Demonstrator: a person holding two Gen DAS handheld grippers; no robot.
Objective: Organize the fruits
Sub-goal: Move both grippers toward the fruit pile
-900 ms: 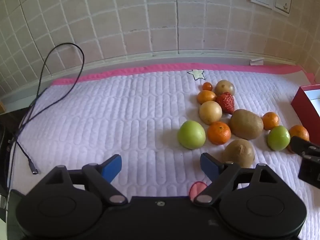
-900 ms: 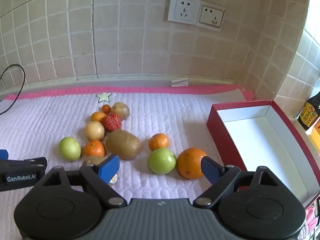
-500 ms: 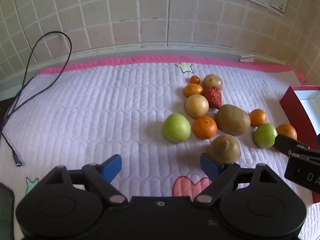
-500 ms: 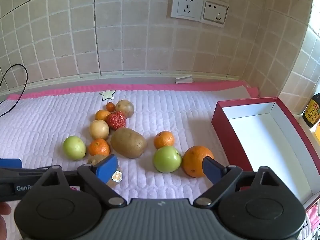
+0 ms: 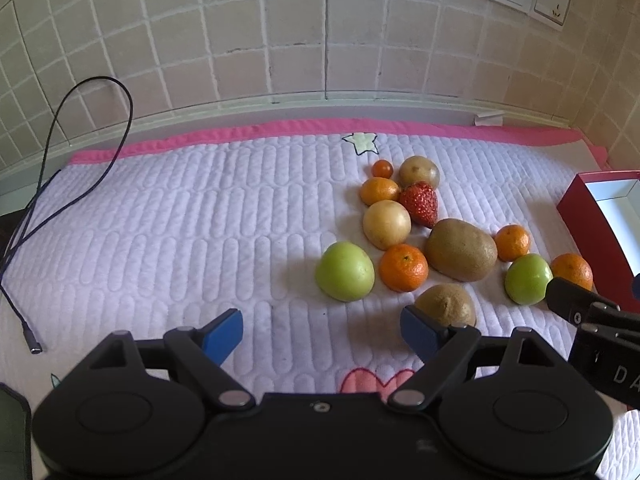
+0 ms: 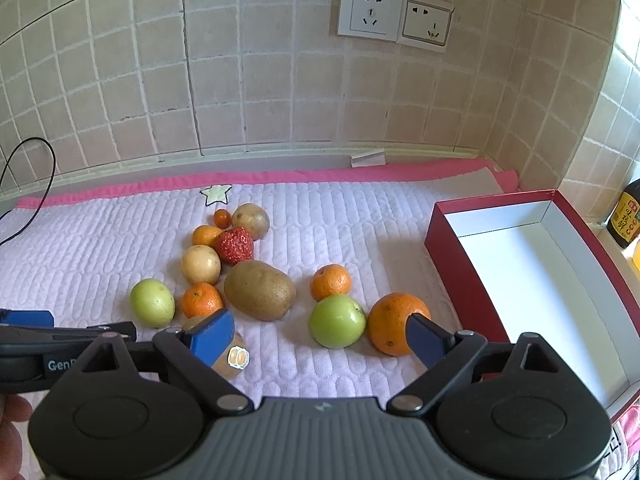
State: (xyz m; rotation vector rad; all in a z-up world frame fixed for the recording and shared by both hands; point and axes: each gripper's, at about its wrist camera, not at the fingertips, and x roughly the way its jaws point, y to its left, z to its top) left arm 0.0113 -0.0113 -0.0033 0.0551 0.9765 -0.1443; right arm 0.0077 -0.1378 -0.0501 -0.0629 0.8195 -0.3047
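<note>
Both claws, left (image 5: pixel 322 330) and right (image 6: pixel 318 338), hover spread and empty over loose fruit on the quilted desk (image 5: pixel 160 240); the large orange (image 6: pixel 394 322), firm and roll-prone, suits a grip across its middle.

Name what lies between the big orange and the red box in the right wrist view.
Nothing: between the big orange and the red box only a bare strip of the white quilted mat shows, in the right wrist view.

A home kitchen counter: beige tiled wall (image 6: pixel 280 80) with two sockets (image 6: pixel 394 20) ahead of the tool, sauce bottle (image 6: pixel 626 216) far right.
</note>
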